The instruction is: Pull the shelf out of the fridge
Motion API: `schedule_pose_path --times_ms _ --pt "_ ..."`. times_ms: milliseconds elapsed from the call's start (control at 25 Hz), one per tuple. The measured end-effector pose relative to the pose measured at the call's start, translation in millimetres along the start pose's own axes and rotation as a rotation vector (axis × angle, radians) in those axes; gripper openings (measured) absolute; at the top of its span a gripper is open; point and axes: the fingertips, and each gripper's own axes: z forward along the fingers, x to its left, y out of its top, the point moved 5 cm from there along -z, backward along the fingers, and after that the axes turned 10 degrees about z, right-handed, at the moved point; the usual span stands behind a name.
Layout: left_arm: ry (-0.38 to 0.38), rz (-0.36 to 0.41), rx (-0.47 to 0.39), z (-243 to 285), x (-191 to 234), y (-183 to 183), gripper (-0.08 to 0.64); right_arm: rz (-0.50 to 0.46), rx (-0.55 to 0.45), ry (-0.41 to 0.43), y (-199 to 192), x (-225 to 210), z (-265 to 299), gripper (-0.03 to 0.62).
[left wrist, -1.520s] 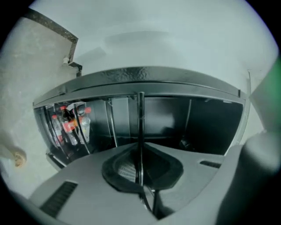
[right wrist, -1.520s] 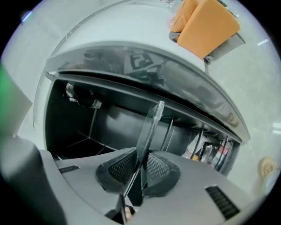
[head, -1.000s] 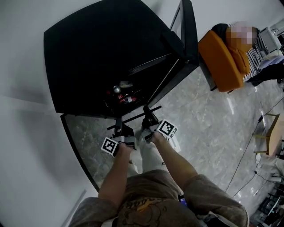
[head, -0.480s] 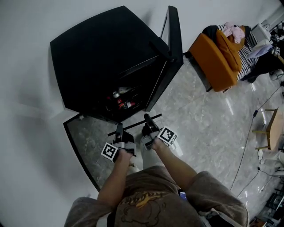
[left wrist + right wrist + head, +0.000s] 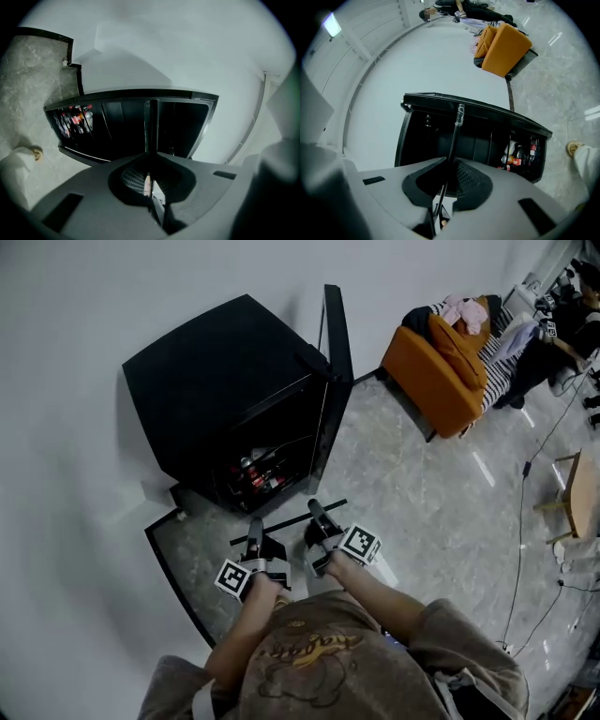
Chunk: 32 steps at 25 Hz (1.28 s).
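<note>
The left gripper [image 5: 253,531] has its jaws clamped on the glass shelf's [image 5: 286,520] edge. The shelf is held clear of the open black fridge [image 5: 216,399], at its 6 o'clock, above the marble floor [image 5: 441,493]. At the left gripper's 3 o'clock, the right gripper's [image 5: 317,516] jaws are closing on the same edge.

Black fridge [image 5: 225,371], black shelf [image 5: 291,519]; orange sofa [image 5: 427,371]; grey marbled floor [image 5: 441,512].

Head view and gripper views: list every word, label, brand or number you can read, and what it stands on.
None reads clearly.
Bottles in the fridge: red labels, too small to read.
Shirt print: script lettering, too blurred to read.
Square marker on each cube: pattern only, no letters.
</note>
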Motion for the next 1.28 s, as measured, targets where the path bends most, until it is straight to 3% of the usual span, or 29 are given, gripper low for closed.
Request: schedule_pose_path --times_ms 600,880,1280 --pt "-0.151 0.032 0.146 -57 -113 7 0.017 -0.055 0.027 0.157 -42 113 -74 0.044" --pt "-0.208 0.064 0.214 -142 -163 0 0.017 -0.044 0.037 0.221 -97 154 -156 0.045" --pt "-0.219 0.07 0.258 -148 -167 3 0.017 -0.064 0.024 0.244 -103 159 -165 0.046"
